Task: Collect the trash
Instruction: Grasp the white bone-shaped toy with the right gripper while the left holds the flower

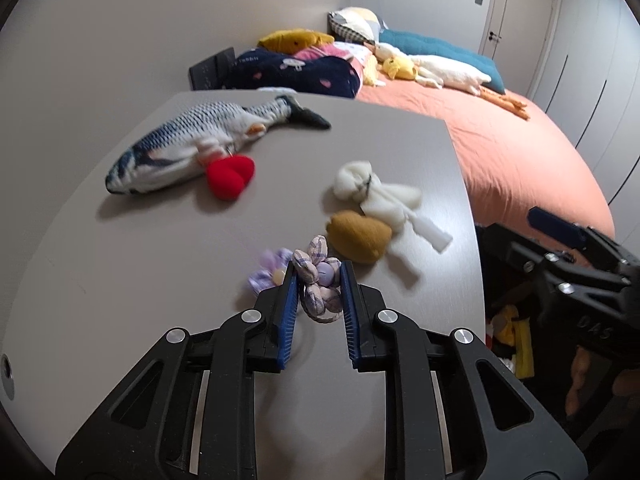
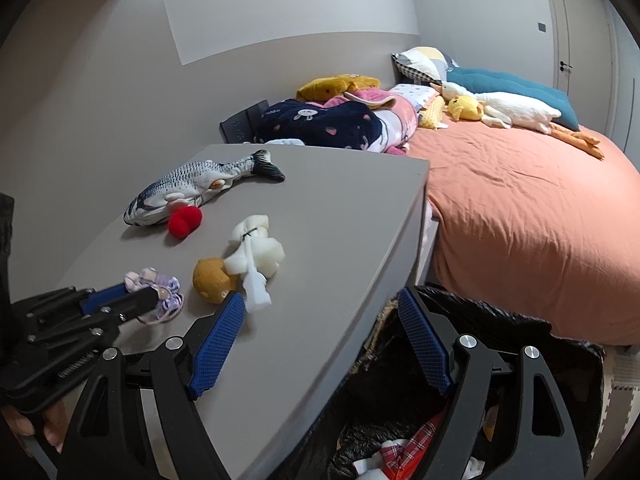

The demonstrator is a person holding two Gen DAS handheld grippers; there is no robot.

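On the grey table (image 1: 120, 280) my left gripper (image 1: 319, 270) is shut on a plaid fabric flower (image 1: 310, 258), its blue pads pressing both sides. A purple fabric flower (image 1: 268, 272) lies just left of it. In the right wrist view the left gripper (image 2: 144, 290) shows at the lower left, holding the fabric flowers (image 2: 160, 280). My right gripper (image 2: 320, 296) stands open and holds nothing, over the table's right edge and above a black trash bag (image 2: 500, 332) with scraps inside.
A mustard plush (image 1: 356, 236), a white plush (image 1: 372, 192), a red heart (image 1: 230, 176) and a fish plush (image 1: 192, 140) lie on the table. An orange bed (image 2: 520, 208) with pillows and soft toys lies beyond the table.
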